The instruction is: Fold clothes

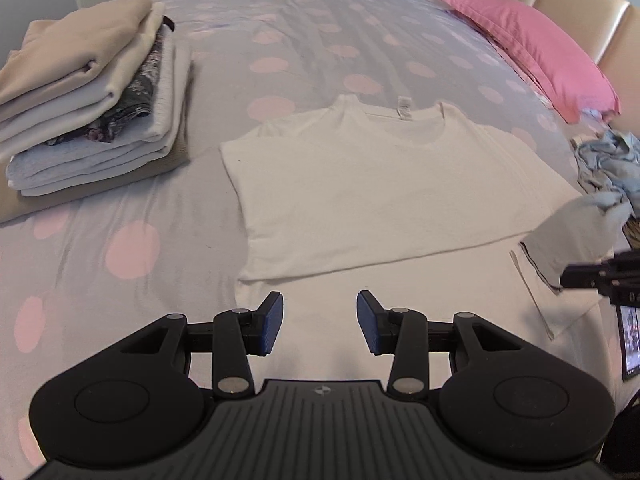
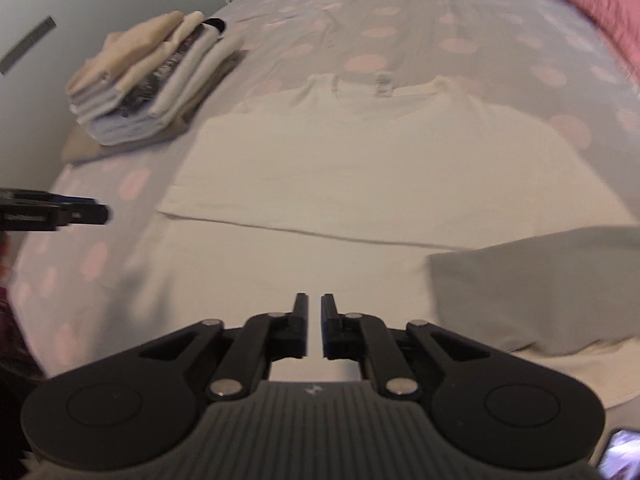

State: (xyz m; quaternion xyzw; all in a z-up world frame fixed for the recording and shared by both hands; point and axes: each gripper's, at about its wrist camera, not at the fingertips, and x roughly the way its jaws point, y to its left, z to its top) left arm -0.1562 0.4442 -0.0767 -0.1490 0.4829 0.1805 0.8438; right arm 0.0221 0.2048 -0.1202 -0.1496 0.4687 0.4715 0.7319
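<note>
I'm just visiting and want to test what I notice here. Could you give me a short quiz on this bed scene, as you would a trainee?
1. True or false: the white cotton T-shirt lies spread on the spotted grey bedspread with its neck label away from the cameras.
2. Which side of the T-shirt is the stack of folded clothes on, in both views? A left, B right.
3. Fill in: the pillow at the headboard is ____.

Key
1. True.
2. A. The crumpled pale blue garment is on the right.
3. Pink.
</note>
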